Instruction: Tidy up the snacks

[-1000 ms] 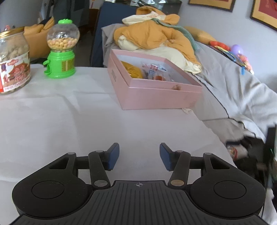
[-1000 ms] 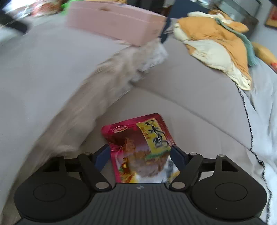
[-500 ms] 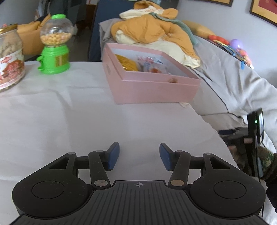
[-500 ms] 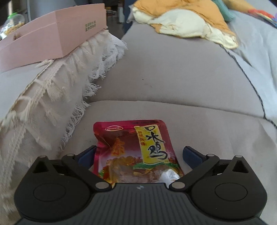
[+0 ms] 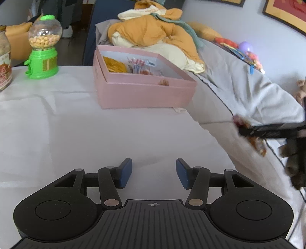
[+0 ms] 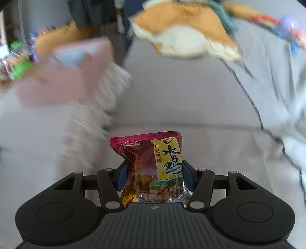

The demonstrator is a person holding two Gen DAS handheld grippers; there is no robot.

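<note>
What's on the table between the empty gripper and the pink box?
Nothing: in the left wrist view only bare white tablecloth lies between the left gripper and the pink box.

White-clothed table (image 5: 76,134), lower left; grey sofa (image 5: 239,80), right; orange and cream bedding (image 5: 153,32), upper centre. Framed pictures (image 5: 286,15) on pale wall, upper right.

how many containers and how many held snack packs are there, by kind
Pink cardboard box: 1
Green gumball-style dispenser of round snacks: 1
Glass jar with a red label: 1
Red foil snack pouch in the right gripper: 1
Total: 4
</note>
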